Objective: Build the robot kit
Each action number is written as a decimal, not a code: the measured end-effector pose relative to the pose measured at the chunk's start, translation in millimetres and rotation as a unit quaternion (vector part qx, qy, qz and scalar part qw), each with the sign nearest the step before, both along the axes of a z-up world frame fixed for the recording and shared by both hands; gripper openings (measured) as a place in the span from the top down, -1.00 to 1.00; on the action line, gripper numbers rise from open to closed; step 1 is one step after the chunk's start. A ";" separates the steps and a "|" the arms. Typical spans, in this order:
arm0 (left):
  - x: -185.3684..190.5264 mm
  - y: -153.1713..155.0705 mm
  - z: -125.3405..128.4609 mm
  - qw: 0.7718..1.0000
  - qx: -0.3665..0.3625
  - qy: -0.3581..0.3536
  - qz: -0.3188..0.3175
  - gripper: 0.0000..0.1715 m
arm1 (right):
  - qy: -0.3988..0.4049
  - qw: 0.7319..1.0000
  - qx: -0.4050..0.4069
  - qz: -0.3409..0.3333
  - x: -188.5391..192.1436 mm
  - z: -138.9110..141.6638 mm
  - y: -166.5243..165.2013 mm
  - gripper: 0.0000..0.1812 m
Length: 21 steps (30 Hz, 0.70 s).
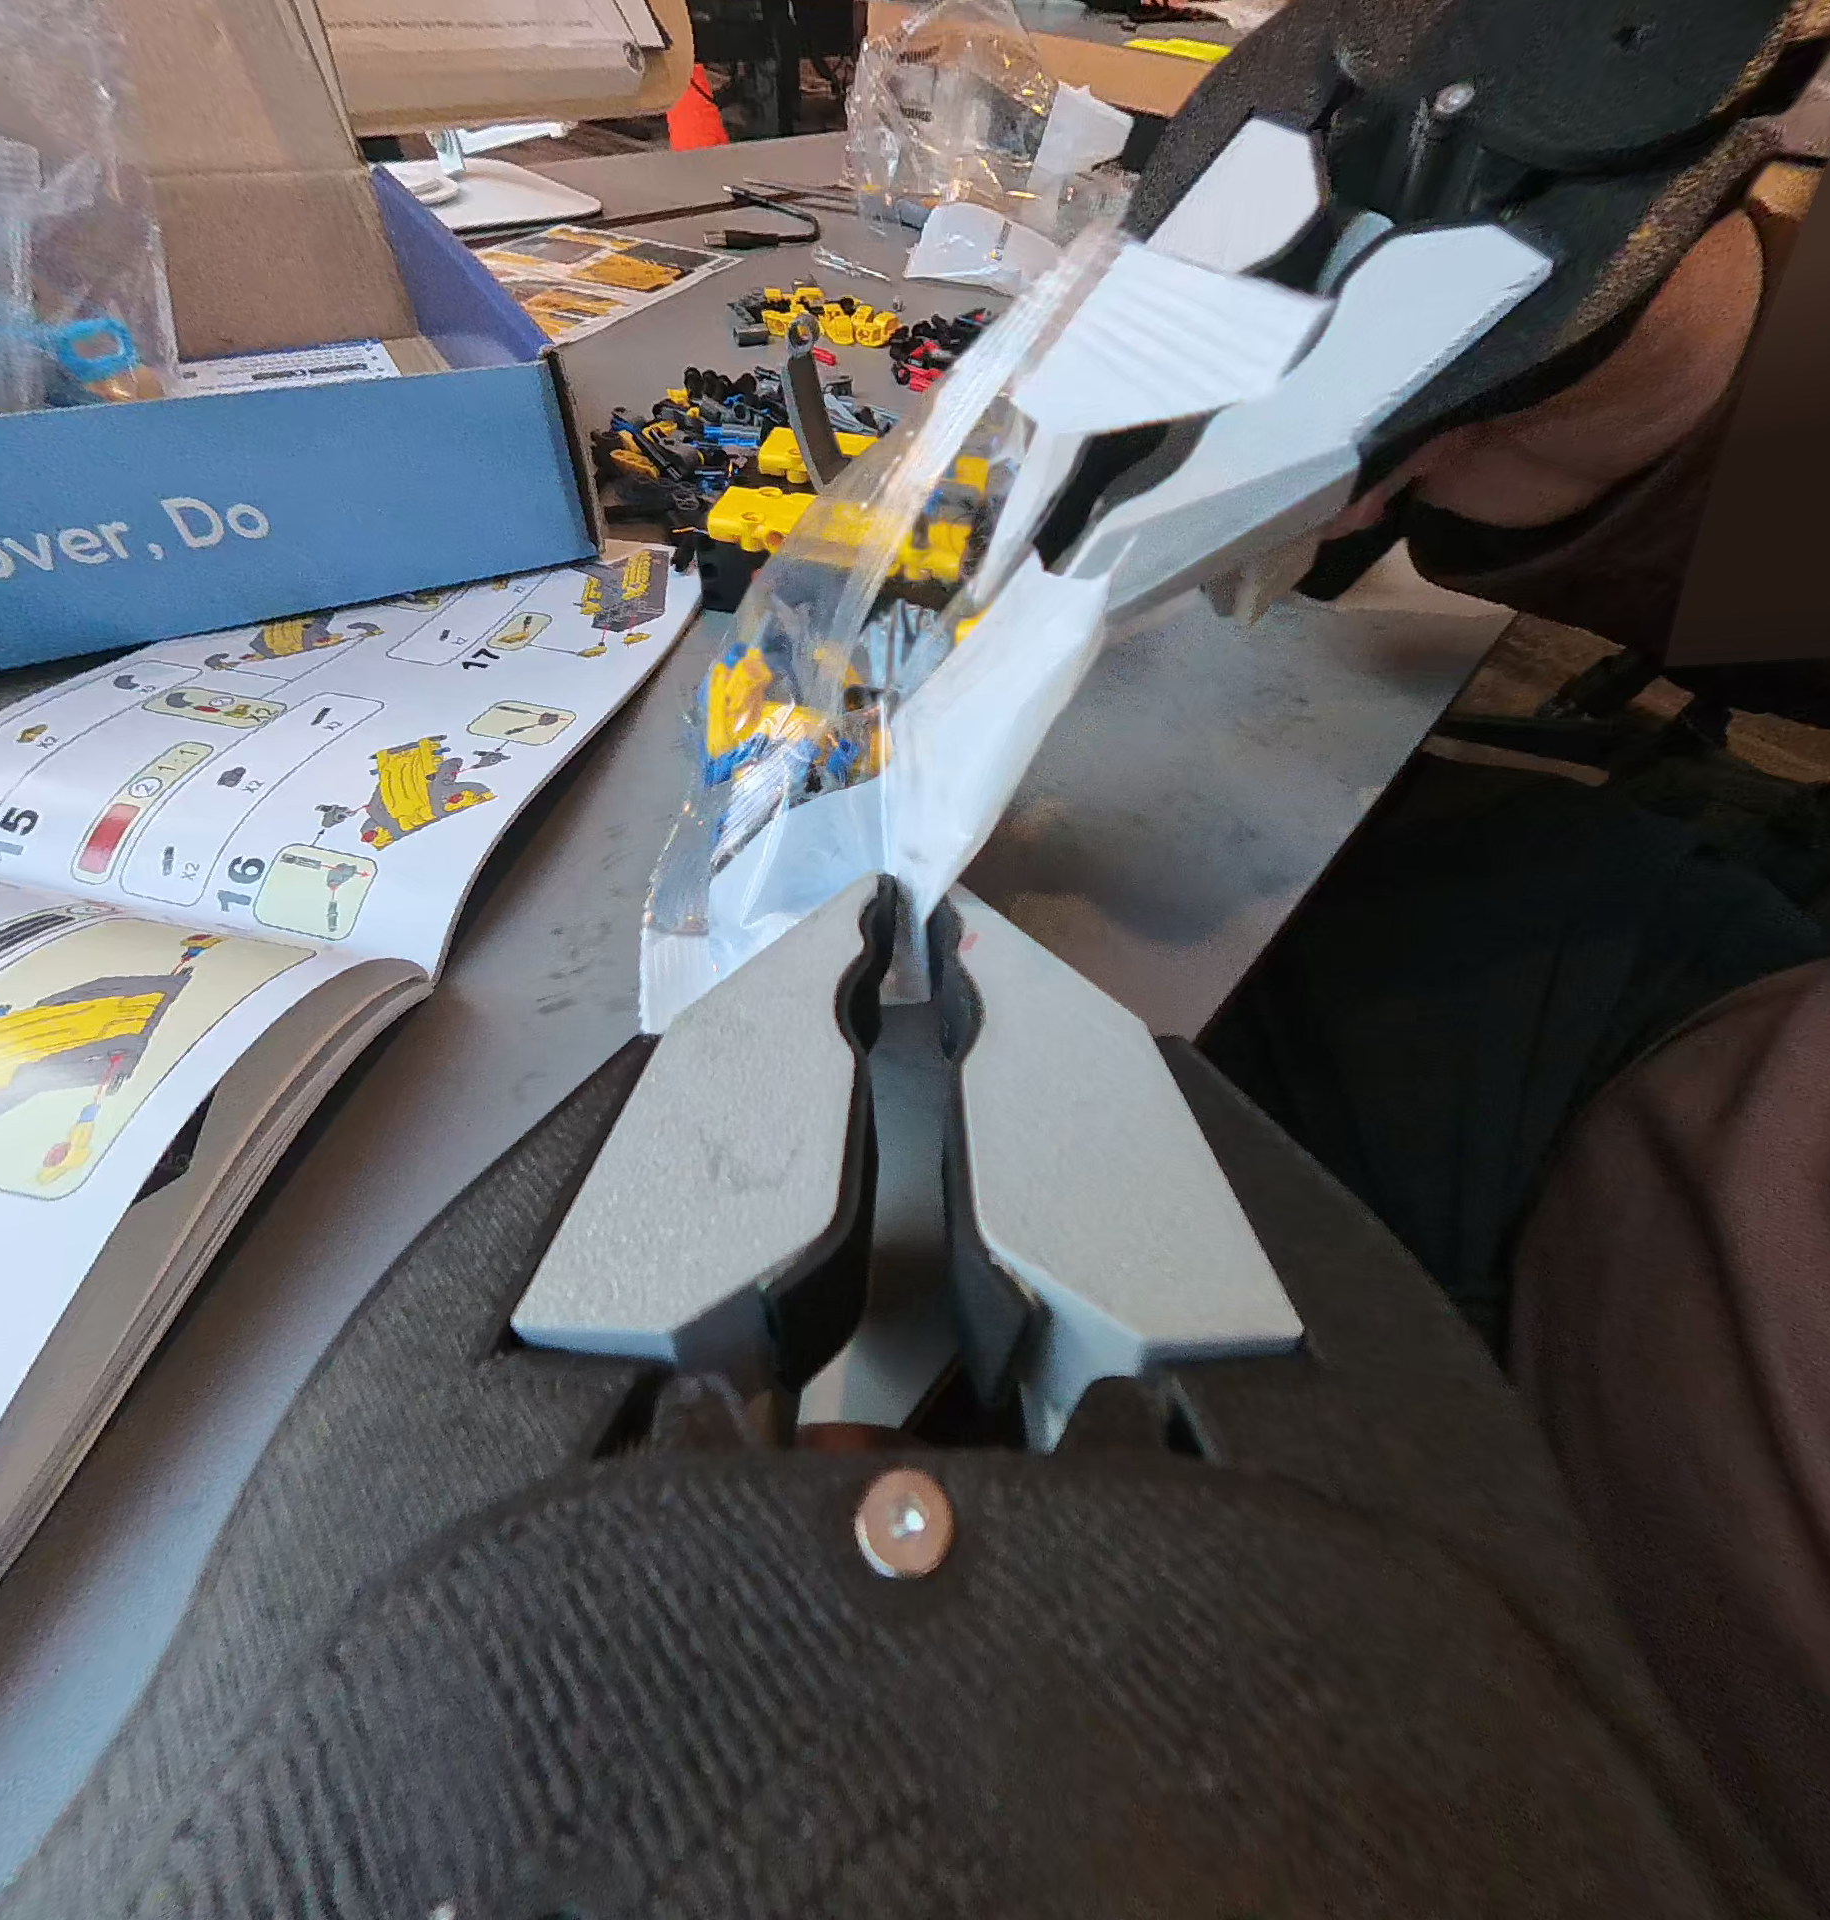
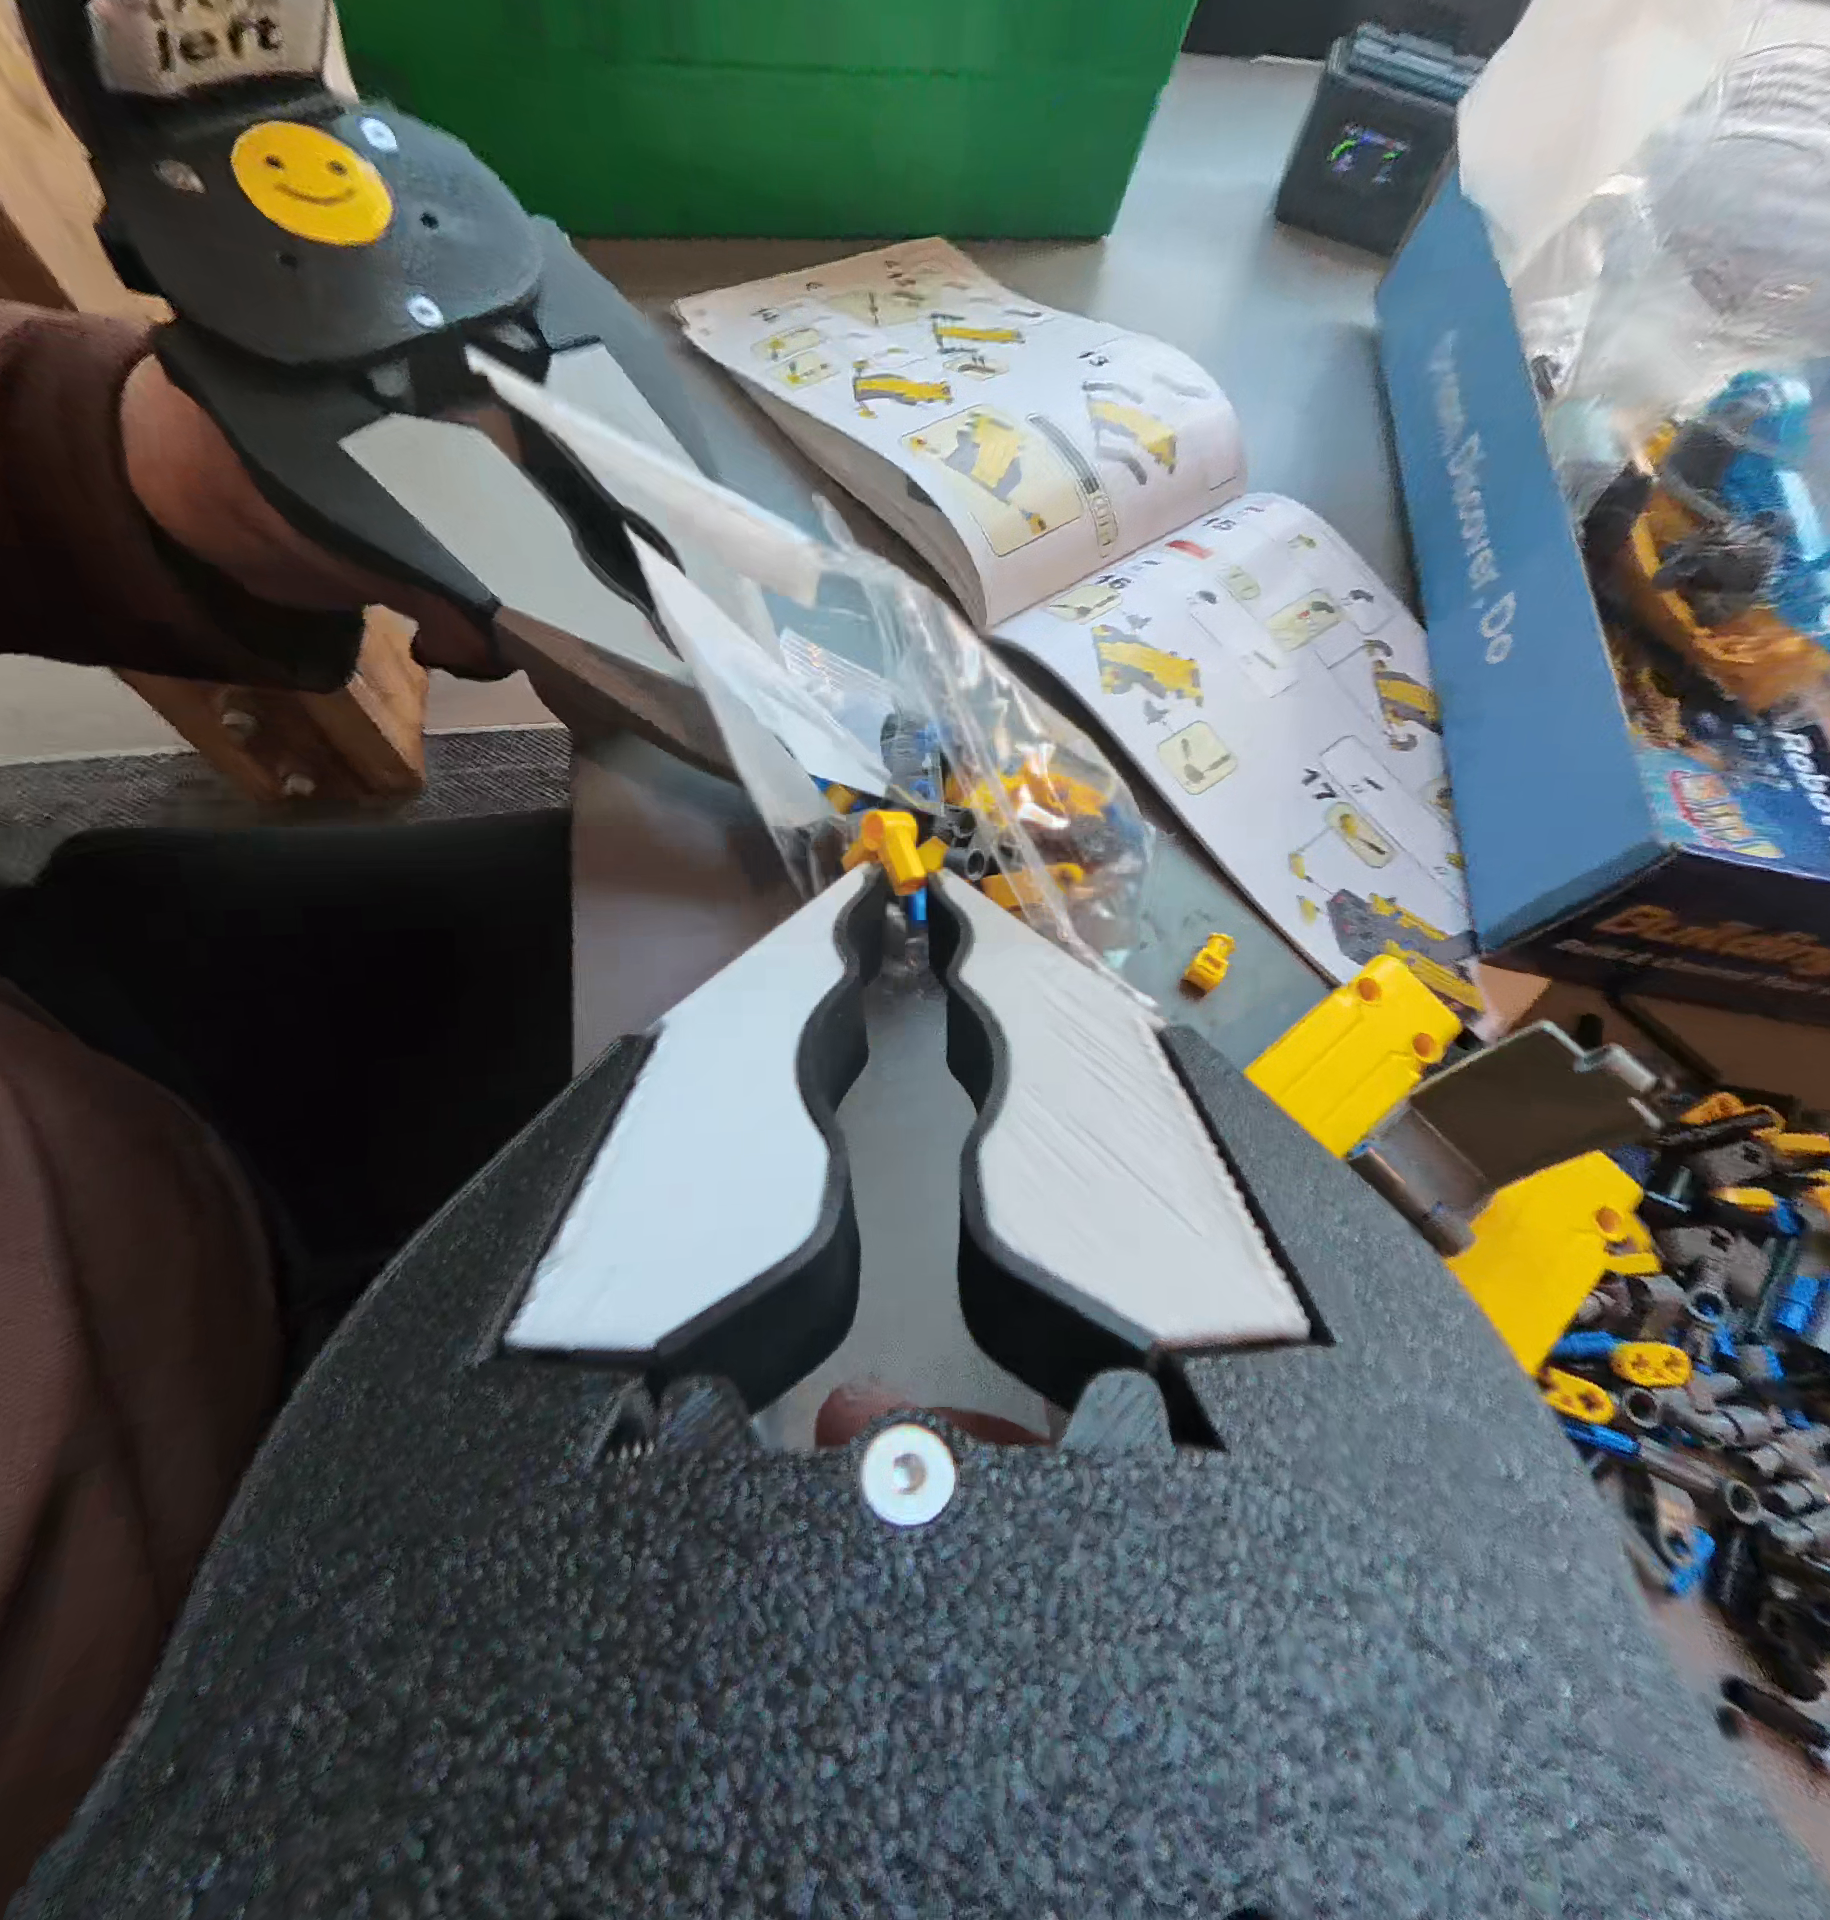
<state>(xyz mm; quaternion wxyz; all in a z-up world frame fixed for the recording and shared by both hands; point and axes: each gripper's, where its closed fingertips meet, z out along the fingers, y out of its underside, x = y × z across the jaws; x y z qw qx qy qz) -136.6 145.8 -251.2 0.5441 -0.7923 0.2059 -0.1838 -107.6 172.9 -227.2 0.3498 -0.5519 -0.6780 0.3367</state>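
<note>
Gripping one clear plastic bag (image 1: 838, 665) between them, both grippers hold it above the grey table (image 1: 1202, 748). The left gripper (image 1: 906, 904) has its jaws pressed together on the bag's white edge strip, which runs up from the fingertips. The right gripper (image 2: 900, 883) has its jaws nearly closed, pinching the bag's lower end, where a yellow piece and a blue pin sit directly at the tips. The bag carries small yellow, blue and dark building pieces bunched in its middle, between the two sets of jaws. In the left wrist view the right gripper (image 1: 1056, 551) comes in from the upper right, clamped on the far end of the bag. In the right wrist view the left gripper (image 2: 672, 582) enters from the upper left; a yellow smiley disc (image 2: 311, 183) is fixed to its black body. Just right of the right jaws, one small yellow piece (image 2: 1209, 961) lies alone on the table. Beyond the bag an open instruction booklet (image 2: 1098, 561) lies flat. Farther right of the right jaws stands a blue cardboard box (image 2: 1493, 582) with bagged parts inside, and below it a loose heap of pieces (image 2: 1669, 1351) with larger yellow blocks. Ahead of the left jaws, past the bag, a second clear bag (image 1: 952, 125) rests on the table.
</note>
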 end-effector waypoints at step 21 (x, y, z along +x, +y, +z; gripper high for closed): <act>-2.1 0.3 3.0 1.000 0.022 0.008 0.012 1.00 | 0.120 0.981 -0.124 -0.091 60.4 69.7 24.5 0.93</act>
